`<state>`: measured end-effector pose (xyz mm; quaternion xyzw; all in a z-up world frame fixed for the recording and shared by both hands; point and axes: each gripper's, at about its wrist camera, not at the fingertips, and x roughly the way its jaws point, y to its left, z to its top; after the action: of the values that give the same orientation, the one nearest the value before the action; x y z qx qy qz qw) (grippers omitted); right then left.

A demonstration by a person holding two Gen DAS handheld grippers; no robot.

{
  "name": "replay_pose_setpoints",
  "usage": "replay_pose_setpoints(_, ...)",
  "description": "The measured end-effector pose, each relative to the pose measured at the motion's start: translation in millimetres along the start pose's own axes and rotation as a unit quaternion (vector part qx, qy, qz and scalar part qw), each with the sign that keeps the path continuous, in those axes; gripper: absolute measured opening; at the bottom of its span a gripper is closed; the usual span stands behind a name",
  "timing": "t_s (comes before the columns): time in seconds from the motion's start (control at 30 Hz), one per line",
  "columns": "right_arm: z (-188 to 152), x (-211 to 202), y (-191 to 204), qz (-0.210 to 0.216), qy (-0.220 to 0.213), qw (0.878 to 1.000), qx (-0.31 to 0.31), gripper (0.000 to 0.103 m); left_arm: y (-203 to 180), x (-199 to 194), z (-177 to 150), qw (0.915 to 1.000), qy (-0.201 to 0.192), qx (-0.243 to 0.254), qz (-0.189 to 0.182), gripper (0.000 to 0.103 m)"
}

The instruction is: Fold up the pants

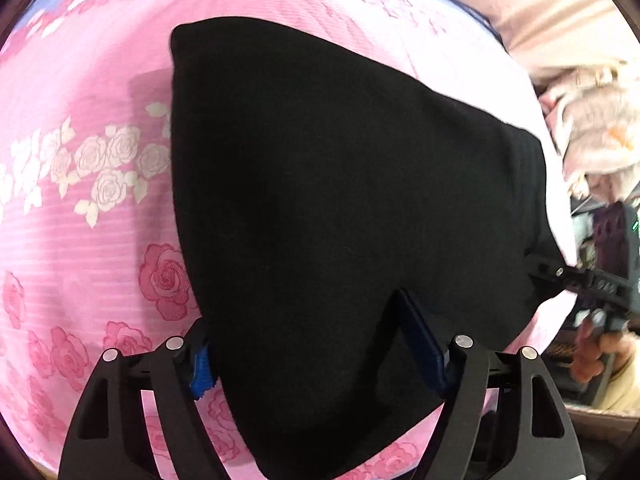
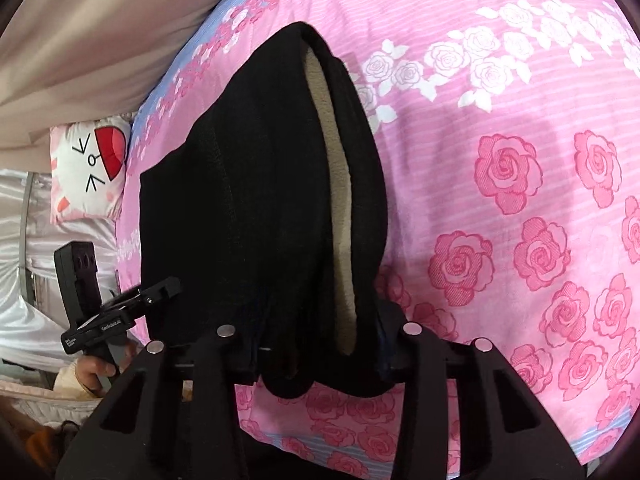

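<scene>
Through the left wrist I see my left gripper (image 1: pixel 320 344) spread, its fingers straddling the near edge of the black pants (image 1: pixel 340 180) on the bed (image 1: pixel 80 240). Through the right wrist, my right gripper (image 2: pixel 320 344) pinches their bunched end.

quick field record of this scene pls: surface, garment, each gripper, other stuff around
surface: pink rose-print bedsheet
garment: black pants, laid on the sheet, folded over; pale fleece lining shows along one open edge
left gripper: straddles the near edge of the pants, one blue-padded finger on top of the cloth, one at its side; grip not clear
right gripper: jaws either side of a bunched end of the pants; pad contact not clear
nearby: cartoon-face cushion beside the bed; beige curtain behind
</scene>
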<state>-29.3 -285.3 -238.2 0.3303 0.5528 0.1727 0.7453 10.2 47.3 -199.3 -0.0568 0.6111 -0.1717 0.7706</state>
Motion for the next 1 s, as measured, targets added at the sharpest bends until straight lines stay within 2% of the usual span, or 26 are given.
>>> replay_pose_setpoints(0.03, -1, 2, -3, 0.004, -0.001, 1.000, 0.010, 0.056, 2, -1, 0, 0.9999, -0.002, -0.008, -0.012, 0.079)
replay_pose_setpoints(0.07, -1, 3, -4, 0.013, -0.005, 1.000, 0.015, 0.064, 4, -1, 0, 0.9995, -0.004, -0.012, -0.027, 0.094)
replay_pose_setpoints(0.1, -1, 5, 0, 0.014, -0.007, 1.000, 0.013, 0.067, 2, 2, 0, 0.9993, -0.004, -0.011, -0.035, 0.098)
replay_pose_setpoints(0.13, 0, 6, 3, 0.004, -0.007, 1.000, 0.006, 0.067, -3, 5, 1, 0.9998, -0.001, -0.003, -0.021, 0.097)
replay_pose_setpoints(0.2, 0, 8, 11, -0.015, -0.001, 1.000, -0.015, 0.053, -15, 11, -1, 0.9994, 0.009, 0.028, 0.019, 0.097)
replay_pose_setpoints(0.23, 0, 8, 9, -0.009, 0.002, 1.000, -0.008, 0.044, -17, 11, -2, 0.9990, 0.010, 0.034, 0.029, 0.097)
replay_pose_setpoints(0.27, 0, 6, 9, -0.005, -0.001, 1.000, 0.000, 0.038, -17, 10, -2, 0.9987, 0.008, 0.035, 0.037, 0.090)
replay_pose_setpoints(0.33, -2, -2, 15, -0.012, -0.009, 1.000, -0.003, 0.034, -15, 0, -1, 0.9988, 0.004, 0.031, 0.038, 0.070)
replay_pose_setpoints(0.37, -4, -8, 22, -0.013, -0.017, 1.000, -0.010, 0.032, -15, -7, -2, 0.9987, 0.000, 0.032, 0.040, 0.051)
replay_pose_setpoints(0.4, -5, -12, 27, -0.011, -0.021, 1.000, -0.014, 0.032, -16, -13, -2, 0.9984, -0.004, 0.036, 0.043, 0.037)
replay_pose_setpoints(0.47, -6, -24, 40, 0.005, -0.033, 0.999, -0.021, 0.031, -22, -26, -2, 0.9978, -0.007, 0.045, 0.048, 0.034)
replay_pose_setpoints(0.67, -10, -53, 74, 0.011, -0.058, 0.996, -0.060, 0.030, -35, -59, -1, 0.9934, -0.030, 0.080, 0.077, 0.032)
replay_pose_setpoints(1.0, -12, -84, 89, 0.034, -0.098, 0.993, -0.064, 0.030, -50, -107, 12, 0.9840, -0.097, 0.113, 0.097, 0.032)
